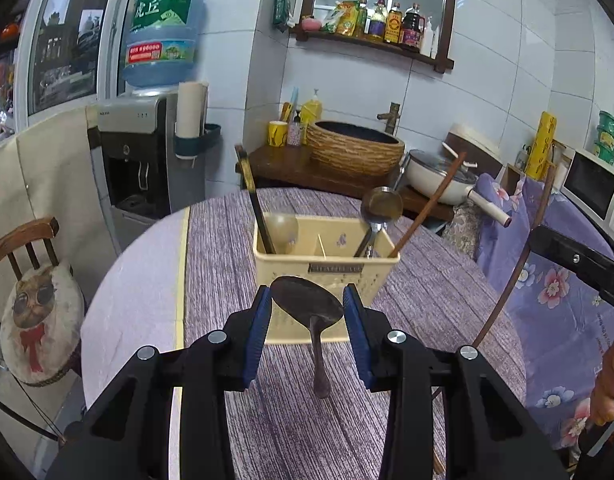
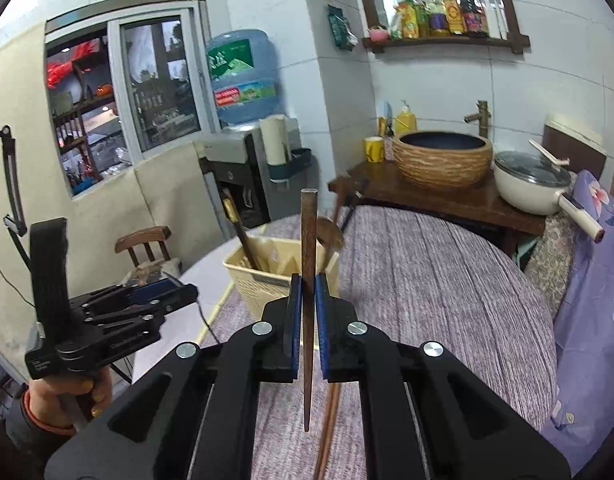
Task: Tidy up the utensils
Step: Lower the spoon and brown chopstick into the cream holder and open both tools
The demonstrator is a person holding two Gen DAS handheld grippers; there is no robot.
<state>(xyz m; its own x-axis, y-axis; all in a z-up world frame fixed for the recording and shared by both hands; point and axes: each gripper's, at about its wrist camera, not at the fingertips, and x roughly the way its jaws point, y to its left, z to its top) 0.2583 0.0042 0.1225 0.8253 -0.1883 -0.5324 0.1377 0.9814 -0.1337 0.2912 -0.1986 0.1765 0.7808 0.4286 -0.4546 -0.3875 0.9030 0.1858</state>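
A cream plastic utensil basket (image 1: 327,276) stands on the round table and holds spoons, a ladle and one brown chopstick (image 1: 429,206). My left gripper (image 1: 308,308) is shut on a dark metal spoon (image 1: 309,306), bowl up and handle hanging down, just in front of the basket. My right gripper (image 2: 305,300) is shut on a brown chopstick (image 2: 308,280), held upright beside the basket (image 2: 267,276). Another chopstick (image 2: 327,432) lies on the table below it. The left gripper shows at the left of the right wrist view (image 2: 107,320).
The table has a purple striped cloth (image 1: 427,300). A wooden chair with a cat cushion (image 1: 39,304) stands to the left. Behind are a water dispenser (image 1: 147,152), a wicker basin (image 1: 355,148) and a white pan (image 1: 439,176). A floral cloth (image 1: 555,300) lies at right.
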